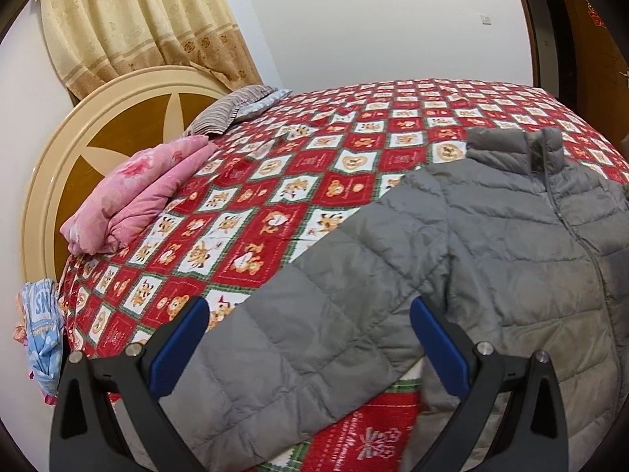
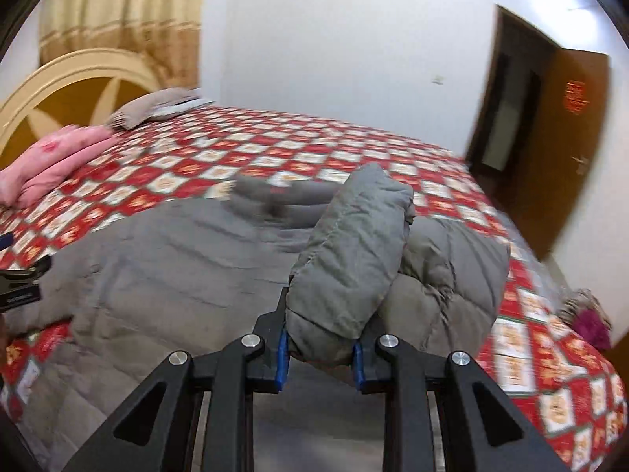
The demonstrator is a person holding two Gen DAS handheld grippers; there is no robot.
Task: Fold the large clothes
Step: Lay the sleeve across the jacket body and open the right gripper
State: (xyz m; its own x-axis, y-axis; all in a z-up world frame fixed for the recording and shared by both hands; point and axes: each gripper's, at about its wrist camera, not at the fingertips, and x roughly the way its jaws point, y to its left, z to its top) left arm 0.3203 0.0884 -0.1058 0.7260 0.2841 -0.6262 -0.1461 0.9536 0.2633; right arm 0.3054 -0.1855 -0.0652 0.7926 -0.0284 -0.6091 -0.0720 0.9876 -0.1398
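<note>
Right gripper [image 2: 320, 348]: black jaws with blue pads stand narrow and pinch the cuff end of one grey sleeve [image 2: 354, 251]; the sleeve rises bunched from between the pads, off the jacket body.
Left gripper [image 1: 310, 338]: jaws are wide apart and hold nothing; the other sleeve [image 1: 314, 314] lies flat under the gap, and I cannot tell if the pads touch it.
Jacket [image 1: 530, 244]: grey quilted puffer, spread front up on the bed near its near edge, zipper closed, collar pointing toward the far edge.
Sleeve positions: in the left wrist view the flat sleeve runs slanted from the shoulder down toward the near edge; in the right wrist view the lifted sleeve is over the jacket's right part, and this view is blurred.
Bed [image 1: 354, 126]: covered with a red and white checked quilt with bear pictures.
Pink blanket [image 1: 137, 196]: folded, at the headboard end of the bed, well apart from the jacket.
Pillows [image 1: 232, 110]: striped grey, at the far corner by the headboard.
Headboard [image 1: 78, 149]: round, cream and brown.
Curtain [image 1: 149, 23]: beige, behind the headboard.
Door [image 2: 550, 149]: brown, open, beyond the far edge.
</note>
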